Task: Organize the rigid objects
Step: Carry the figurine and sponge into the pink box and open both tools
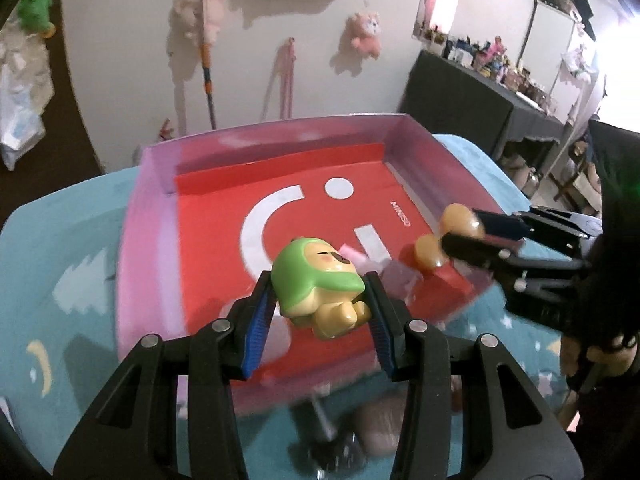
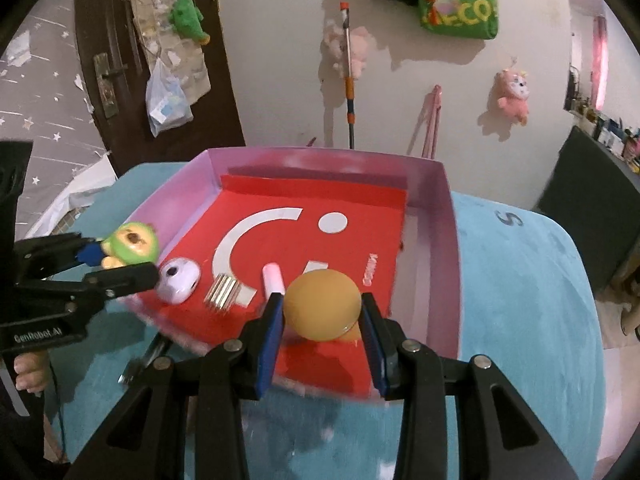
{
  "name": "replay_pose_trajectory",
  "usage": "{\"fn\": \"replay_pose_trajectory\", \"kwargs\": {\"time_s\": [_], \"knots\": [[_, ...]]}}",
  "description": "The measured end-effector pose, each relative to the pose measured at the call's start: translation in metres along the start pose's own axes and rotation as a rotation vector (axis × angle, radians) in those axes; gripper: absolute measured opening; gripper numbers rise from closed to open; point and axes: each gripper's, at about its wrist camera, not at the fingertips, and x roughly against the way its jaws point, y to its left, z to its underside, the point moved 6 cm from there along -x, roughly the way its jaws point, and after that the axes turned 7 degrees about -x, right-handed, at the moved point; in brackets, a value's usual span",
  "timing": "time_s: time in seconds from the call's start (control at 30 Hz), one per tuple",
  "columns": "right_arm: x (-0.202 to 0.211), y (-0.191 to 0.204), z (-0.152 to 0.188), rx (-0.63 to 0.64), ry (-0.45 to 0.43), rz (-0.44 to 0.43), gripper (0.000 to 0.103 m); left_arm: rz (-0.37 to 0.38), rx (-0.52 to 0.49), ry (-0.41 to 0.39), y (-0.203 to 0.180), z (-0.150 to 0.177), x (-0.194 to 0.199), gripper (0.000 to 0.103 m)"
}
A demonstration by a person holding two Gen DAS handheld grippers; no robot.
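Left wrist view: the left tongs (image 1: 320,300) are clamped on a green-hooded bear figurine (image 1: 318,280), held above the near edge of the pink box (image 1: 152,216) with its red liner (image 1: 208,216). Over on the right, the right tongs (image 1: 448,236) pinch an orange rounded toy (image 1: 460,218) over the box's near corner.

Right wrist view: the right tongs (image 2: 322,316) grip that orange rounded toy (image 2: 322,304) just above the liner (image 2: 360,208). Inside the box (image 2: 448,216) lie a white-and-purple egg-shaped toy (image 2: 178,278), a silver ridged piece (image 2: 222,294) and a pink-and-white tube (image 2: 274,278). The left tongs (image 2: 120,258), at the box's left edge, hold the figurine (image 2: 130,246). Teal cloth covers the tabletop (image 2: 520,280).
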Motion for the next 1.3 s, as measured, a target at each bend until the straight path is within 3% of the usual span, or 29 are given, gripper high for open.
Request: {"fn": "replay_pose_trajectory", "kwargs": {"time_s": [0.13,0.5,1.2,1.3], "knots": [[-0.03,0.002,-0.012,0.022,0.075,0.001,0.04,-0.005,-0.004,0.061,0.007,-0.015,-0.03,0.042],[-0.08,-0.006,-0.014,0.044,0.228,0.035,0.04,0.032,0.037,0.199,0.018,-0.016,-0.084,0.042],[-0.094,-0.003,-0.013,0.065,0.278,0.05,0.041,0.043,0.05,0.214,0.023,-0.013,-0.092,0.043],[-0.094,-0.003,-0.012,0.066,0.28,0.049,0.042,0.053,0.068,0.214,0.025,-0.013,-0.091,0.053]]}}
